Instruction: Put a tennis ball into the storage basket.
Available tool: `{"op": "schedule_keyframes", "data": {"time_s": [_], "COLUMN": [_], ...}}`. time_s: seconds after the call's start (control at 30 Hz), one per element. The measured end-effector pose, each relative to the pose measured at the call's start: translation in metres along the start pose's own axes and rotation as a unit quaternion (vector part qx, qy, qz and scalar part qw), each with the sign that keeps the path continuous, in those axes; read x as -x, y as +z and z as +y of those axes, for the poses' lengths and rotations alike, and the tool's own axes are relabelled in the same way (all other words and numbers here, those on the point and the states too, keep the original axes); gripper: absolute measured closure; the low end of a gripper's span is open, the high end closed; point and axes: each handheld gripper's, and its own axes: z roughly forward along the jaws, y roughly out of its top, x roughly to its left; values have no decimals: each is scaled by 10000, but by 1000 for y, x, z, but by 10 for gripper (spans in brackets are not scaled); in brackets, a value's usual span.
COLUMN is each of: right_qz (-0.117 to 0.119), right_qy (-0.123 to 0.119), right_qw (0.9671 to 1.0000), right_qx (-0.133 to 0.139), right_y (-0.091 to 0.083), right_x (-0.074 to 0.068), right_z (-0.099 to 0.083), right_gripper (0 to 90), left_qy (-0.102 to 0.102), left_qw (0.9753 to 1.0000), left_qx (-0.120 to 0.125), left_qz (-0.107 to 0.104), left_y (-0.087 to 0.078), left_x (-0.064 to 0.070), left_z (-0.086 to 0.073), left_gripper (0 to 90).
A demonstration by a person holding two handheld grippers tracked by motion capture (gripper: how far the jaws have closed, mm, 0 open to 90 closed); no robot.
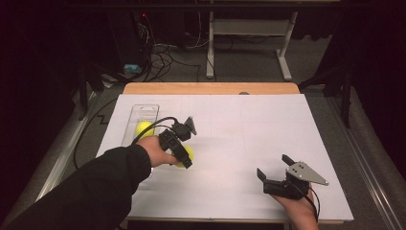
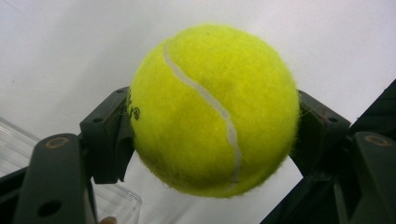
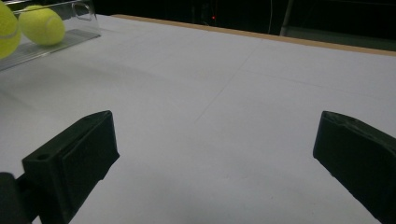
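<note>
A yellow tennis ball (image 2: 212, 109) sits squeezed between the two black jaws of my left gripper (image 2: 215, 135), just above the white sheet. From the high view, that gripper (image 1: 186, 157) is left of centre, with the held ball (image 1: 189, 153) partly hidden under it. A second tennis ball (image 1: 143, 128) lies in a clear plastic tray (image 1: 152, 109) just to the left. My right gripper (image 1: 274, 166) rests near the front right, jaws wide apart, nothing between them. In the right gripper view the gripper (image 3: 217, 154) faces bare sheet, with the tray's ball (image 3: 42, 24) far left.
A white sheet (image 1: 249, 143) covers the wooden table (image 1: 210, 88). The tray's corner (image 2: 14, 144) lies close below the left gripper. Beyond the table's far edge are table legs and cables on a dark floor.
</note>
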Motion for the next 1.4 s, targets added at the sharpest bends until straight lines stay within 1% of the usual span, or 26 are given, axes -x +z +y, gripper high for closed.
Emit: {"op": "schedule_keyframes", "data": {"time_s": [0.1,0.2,0.23,0.3,0.33,0.43,0.5,0.63,0.73,0.83,0.97,1.07,1.17,1.4], "right_qz": [-5,9,18,32,41,64,63,60,71,64,64,61,71,70], "right_qy": [39,34,38,51,47,61,49,84,70,61,71,64,61,78], "right_qw": [10000,10000,10000,10000,10000,9999,9999,9999,9999,9999,9999,9999,9999,9999], "right_qx": [20,43,57,63,76,91,91,96,80,92,77,67,61,64], "right_y": [0,0,0,1,1,2,2,2,2,2,3,3,3,3], "right_x": [1,1,0,0,0,-1,0,1,0,0,0,-1,-1,-1], "right_z": [0,1,2,3,4,4,4,4,4,4,4,4,4,4], "right_gripper": [0,0,0,0,0,0,0,0,0,0,0,0,0,0], "left_qy": [-7,0,17,-8,20,-38,-56,-158,-183,-214,-280,-348,-414,-579], "left_qw": [10000,10000,10000,10000,10000,10000,10000,9998,9998,9996,9993,9991,9987,9978], "left_qx": [9,-2,-8,16,-1,33,33,73,63,79,129,150,165,210], "left_qz": [10,-4,23,14,25,41,50,90,110,186,197,186,237,264], "left_y": [0,-3,-4,-7,-9,-13,-16,-20,-23,-27,-34,-40,-46,-56], "left_x": [1,0,0,0,0,-2,-5,-10,-14,-18,-24,-28,-34,-47], "left_z": [0,0,0,-1,-2,-3,-5,-9,-12,-16,-22,-27,-31,-40], "left_gripper": [268,268,268,268,268,268,268,268,268,268,268,268,268,268]}}
